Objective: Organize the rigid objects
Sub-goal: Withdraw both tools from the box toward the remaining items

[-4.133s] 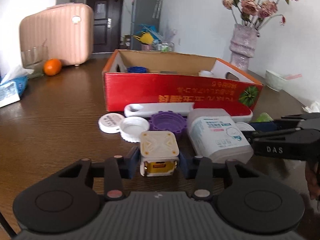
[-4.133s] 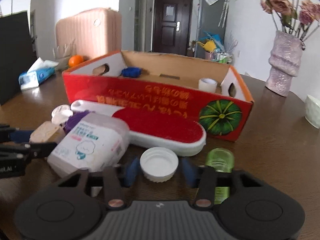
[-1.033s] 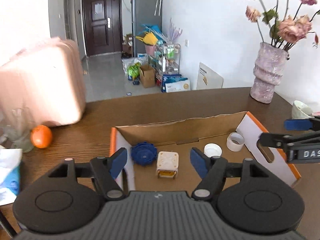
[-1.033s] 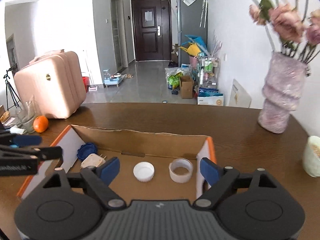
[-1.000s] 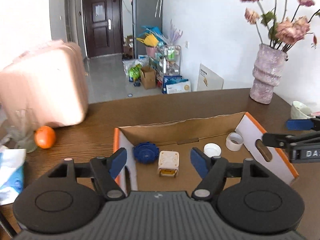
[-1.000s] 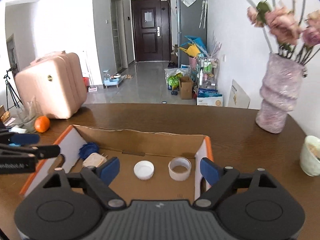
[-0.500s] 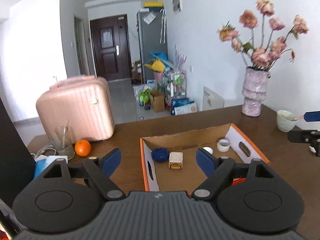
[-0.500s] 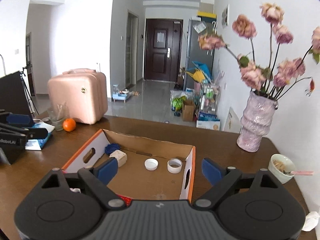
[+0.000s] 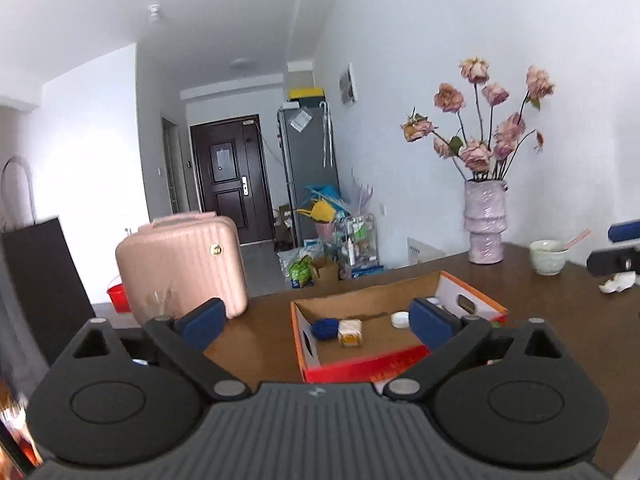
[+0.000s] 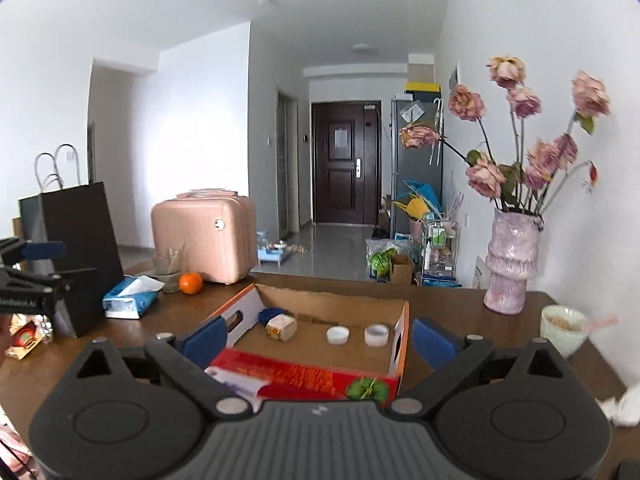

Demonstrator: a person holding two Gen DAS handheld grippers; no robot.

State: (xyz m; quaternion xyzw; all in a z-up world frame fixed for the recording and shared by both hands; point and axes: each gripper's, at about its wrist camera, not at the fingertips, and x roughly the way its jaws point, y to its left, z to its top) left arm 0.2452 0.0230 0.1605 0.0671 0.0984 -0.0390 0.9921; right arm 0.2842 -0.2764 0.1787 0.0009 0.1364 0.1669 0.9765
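- Left wrist view: the left gripper (image 9: 316,322) is held high above the brown wooden table (image 9: 260,344), its blue-padded jaws spread wide with nothing between them.
- Below it sits the open cardboard box (image 9: 400,364), red outside with orange rims and bare brown card inside. A ridged blue cap (image 9: 325,328), a cream cube-shaped charger (image 9: 350,333) and a round white cap (image 9: 400,320) lie on its floor (the print on the red wall is too blurred to read).
- At the right edge the right gripper (image 9: 618,248) shows as a blue pad over a black bar.
- Right wrist view: the right gripper (image 10: 316,338) is likewise wide open and empty, well above the box (image 10: 312,376).
- Inside are the blue cap (image 10: 269,315), the charger (image 10: 282,327) tilted on its side, a white cap (image 10: 338,335) and a short white ring (image 10: 376,335), set apart in a row.
- The red front wall bears a green melon picture (image 10: 367,389) and small gold writing, unreadable here.
- A white and red flat tool (image 10: 240,380) lies just outside the front wall.
- At the left edge, the left gripper (image 10: 32,276) has white lettering on its black bar (only partly legible).
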